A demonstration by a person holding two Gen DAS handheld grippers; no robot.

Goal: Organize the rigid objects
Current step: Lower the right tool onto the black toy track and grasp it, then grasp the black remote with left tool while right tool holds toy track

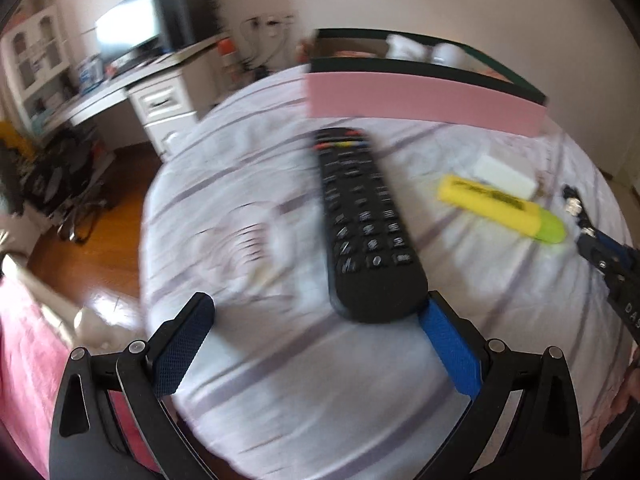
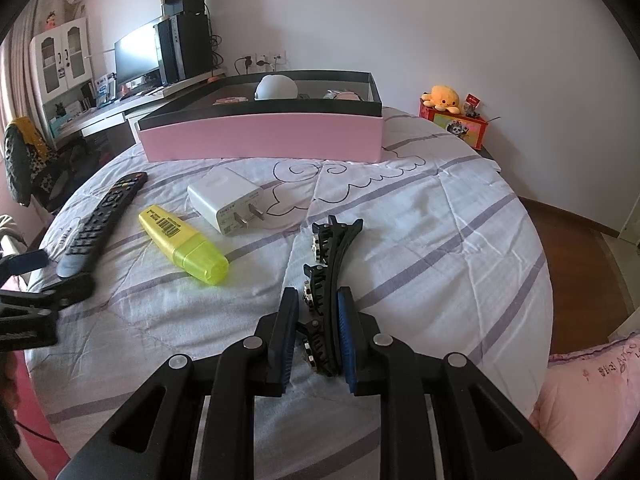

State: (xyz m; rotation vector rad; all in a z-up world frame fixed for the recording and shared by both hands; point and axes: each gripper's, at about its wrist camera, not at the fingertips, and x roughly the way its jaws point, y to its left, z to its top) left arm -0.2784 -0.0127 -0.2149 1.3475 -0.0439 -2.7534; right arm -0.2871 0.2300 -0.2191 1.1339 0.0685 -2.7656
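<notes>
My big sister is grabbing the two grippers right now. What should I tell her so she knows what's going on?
Left gripper: jaws open, right beside the near end of the black remote, not gripping it.
Right gripper: jaws closed on the black hair clip, down at the bedspread.
On the bed, outside the box: remote, yellow highlighter, white charger.
Pink box sits at the far side with a few items already inside.
Probably left to do: put the clip in the box, then the remote, highlighter and charger.
</notes>
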